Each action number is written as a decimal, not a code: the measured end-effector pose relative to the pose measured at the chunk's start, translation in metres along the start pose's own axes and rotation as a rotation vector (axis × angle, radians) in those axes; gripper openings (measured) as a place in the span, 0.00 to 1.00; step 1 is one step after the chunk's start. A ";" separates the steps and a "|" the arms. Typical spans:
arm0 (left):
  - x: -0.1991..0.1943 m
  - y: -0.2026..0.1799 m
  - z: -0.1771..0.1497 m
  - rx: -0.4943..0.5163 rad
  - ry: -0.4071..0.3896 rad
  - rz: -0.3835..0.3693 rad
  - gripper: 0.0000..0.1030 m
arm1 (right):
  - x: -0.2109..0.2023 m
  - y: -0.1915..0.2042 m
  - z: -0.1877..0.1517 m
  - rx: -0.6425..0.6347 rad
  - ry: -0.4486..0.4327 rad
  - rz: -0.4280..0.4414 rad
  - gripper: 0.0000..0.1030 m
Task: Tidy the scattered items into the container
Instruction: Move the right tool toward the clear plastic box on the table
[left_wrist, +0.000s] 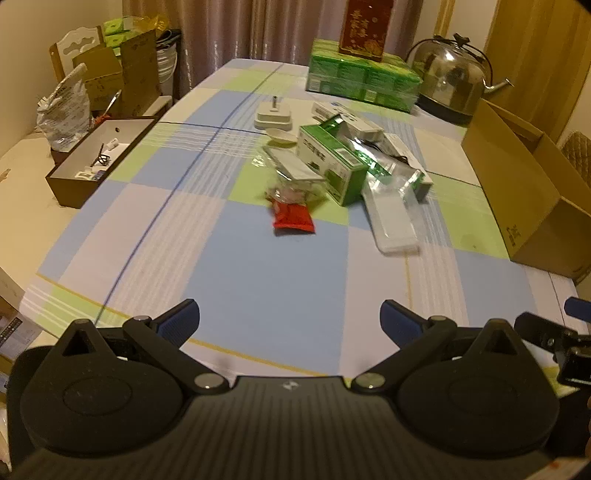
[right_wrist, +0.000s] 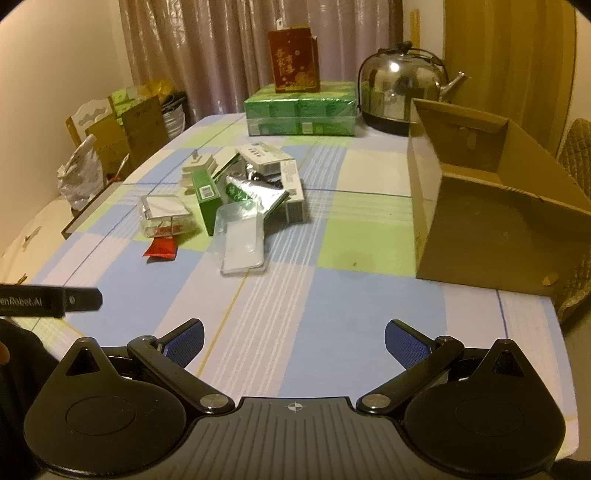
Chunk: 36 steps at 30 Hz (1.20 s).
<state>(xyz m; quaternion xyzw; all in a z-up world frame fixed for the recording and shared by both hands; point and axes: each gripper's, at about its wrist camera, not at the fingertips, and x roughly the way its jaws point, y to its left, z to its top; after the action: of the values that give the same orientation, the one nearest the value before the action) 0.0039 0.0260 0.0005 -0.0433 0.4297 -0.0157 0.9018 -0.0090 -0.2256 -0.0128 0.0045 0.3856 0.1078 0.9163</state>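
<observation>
kettle: polished metal | container: matt cardboard | tablecloth: smooth checked cloth

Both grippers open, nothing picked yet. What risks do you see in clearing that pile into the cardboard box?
1. The items overlap: pulling the green box may drag the foil pouch leaning on it.
2. The clear plastic tray lies flat and looks slippery, so the right gripper may struggle to pinch it.
3. The cardboard box has tall walls; a low carry could knock it.

Cluttered items beside open carton
</observation>
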 end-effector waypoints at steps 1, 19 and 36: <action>0.000 0.003 0.001 -0.005 -0.002 0.002 0.99 | 0.002 0.001 0.000 -0.002 0.005 0.002 0.98; 0.009 0.023 0.016 0.039 -0.008 0.014 0.99 | 0.034 0.020 0.007 -0.053 0.045 0.030 0.98; 0.046 0.047 0.052 0.225 -0.073 -0.024 0.99 | 0.084 0.054 0.038 -0.143 0.004 0.062 0.98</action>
<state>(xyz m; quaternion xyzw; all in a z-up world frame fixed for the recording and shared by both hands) 0.0725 0.0729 -0.0069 0.0523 0.3914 -0.0729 0.9158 0.0647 -0.1535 -0.0407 -0.0491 0.3784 0.1635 0.9097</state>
